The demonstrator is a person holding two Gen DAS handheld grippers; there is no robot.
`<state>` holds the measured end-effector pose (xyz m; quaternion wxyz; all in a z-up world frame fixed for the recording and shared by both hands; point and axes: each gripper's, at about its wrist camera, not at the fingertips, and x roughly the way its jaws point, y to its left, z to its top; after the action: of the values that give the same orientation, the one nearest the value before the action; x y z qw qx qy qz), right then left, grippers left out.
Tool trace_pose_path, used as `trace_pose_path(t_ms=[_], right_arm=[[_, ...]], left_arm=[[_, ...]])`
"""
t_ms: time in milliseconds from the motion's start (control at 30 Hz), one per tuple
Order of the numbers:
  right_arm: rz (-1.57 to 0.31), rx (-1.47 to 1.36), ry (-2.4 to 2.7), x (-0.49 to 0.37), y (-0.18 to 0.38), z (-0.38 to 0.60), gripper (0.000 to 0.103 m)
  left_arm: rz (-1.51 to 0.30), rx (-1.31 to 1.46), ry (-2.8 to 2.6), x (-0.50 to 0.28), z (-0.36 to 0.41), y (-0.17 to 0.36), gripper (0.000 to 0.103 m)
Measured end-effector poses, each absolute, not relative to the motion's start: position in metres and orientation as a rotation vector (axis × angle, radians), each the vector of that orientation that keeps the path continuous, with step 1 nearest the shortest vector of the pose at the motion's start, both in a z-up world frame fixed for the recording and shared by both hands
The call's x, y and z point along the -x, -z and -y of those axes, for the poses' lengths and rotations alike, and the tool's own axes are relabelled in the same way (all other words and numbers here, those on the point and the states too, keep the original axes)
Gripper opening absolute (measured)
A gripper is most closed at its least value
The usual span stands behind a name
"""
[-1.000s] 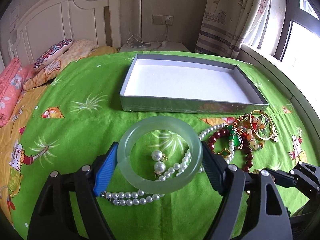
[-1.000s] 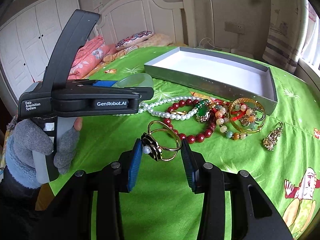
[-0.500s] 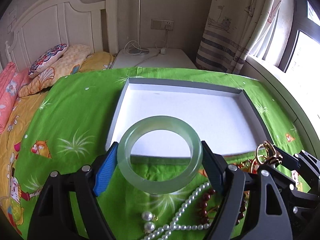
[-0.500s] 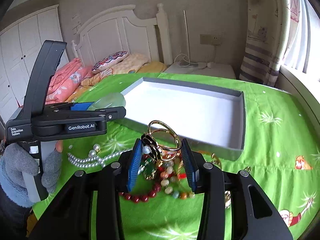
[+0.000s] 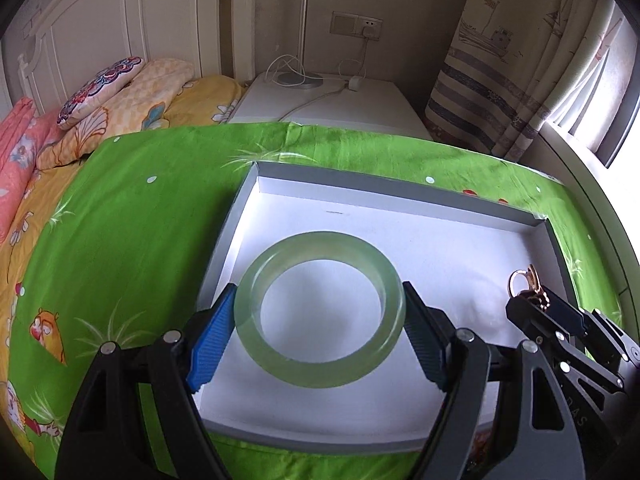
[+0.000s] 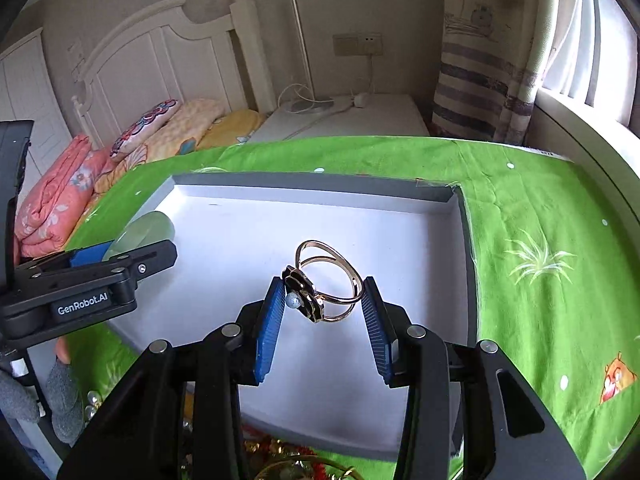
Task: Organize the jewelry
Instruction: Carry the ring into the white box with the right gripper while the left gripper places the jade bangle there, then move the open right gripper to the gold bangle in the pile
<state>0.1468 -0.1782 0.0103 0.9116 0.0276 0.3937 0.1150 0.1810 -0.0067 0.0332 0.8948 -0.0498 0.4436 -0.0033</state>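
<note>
My left gripper (image 5: 320,312) is shut on a pale green jade bangle (image 5: 256,284) and holds it over the left part of the grey tray (image 5: 400,188) with a white floor. My right gripper (image 6: 324,304) is shut on a gold bangle with a black flower and a pearl (image 6: 344,268), held over the tray (image 6: 320,184) near its middle. The right gripper and its gold bangle also show at the right of the left wrist view (image 5: 524,284). The left gripper with the jade bangle (image 6: 148,228) shows at the left of the right wrist view.
The tray lies on a green bedspread (image 5: 132,208). Loose jewelry, pearls and red beads (image 6: 280,452) lies on the spread just in front of the tray. Pillows (image 5: 112,92), a white headboard, a nightstand (image 5: 332,100) and a curtain stand behind.
Both grippers have moved forward from the jewelry pile to above the tray, each still holding its bangle. The pile has dropped out of the left wrist view.
</note>
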Motion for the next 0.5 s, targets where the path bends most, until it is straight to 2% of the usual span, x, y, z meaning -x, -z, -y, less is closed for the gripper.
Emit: trace_pose_path(t_ms=[67,133,200,300,500], right_arm=[[-0.827,-0.079,-0.223,-0.154,-0.008,0.179,0.043],[-0.837,-0.108,-0.239,-0.151,-0.009,0.181,0.057],[-0.812,-0.114,-0.269,-0.138,-0.013,0.182,0.062],[-0.792,-0.099,-0.298,-0.113,-0.018,0.187,0.062],[-0.735,-0.072,-0.328,-0.057,-0.018,0.201,0.062]], left_arm=[[-0.93,0.139,0.011,-0.181,0.001,-0.029,0.079],[-0.897,0.153,0.026,-0.17,-0.004,-0.031,0.079],[-0.862,0.125,0.02,-0.154,-0.007,-0.038,0.082],[-0.807,0.099,0.02,-0.123,-0.012,-0.047,0.089],[-0.78,0.09,0.025,-0.061,-0.017,-0.047,0.092]])
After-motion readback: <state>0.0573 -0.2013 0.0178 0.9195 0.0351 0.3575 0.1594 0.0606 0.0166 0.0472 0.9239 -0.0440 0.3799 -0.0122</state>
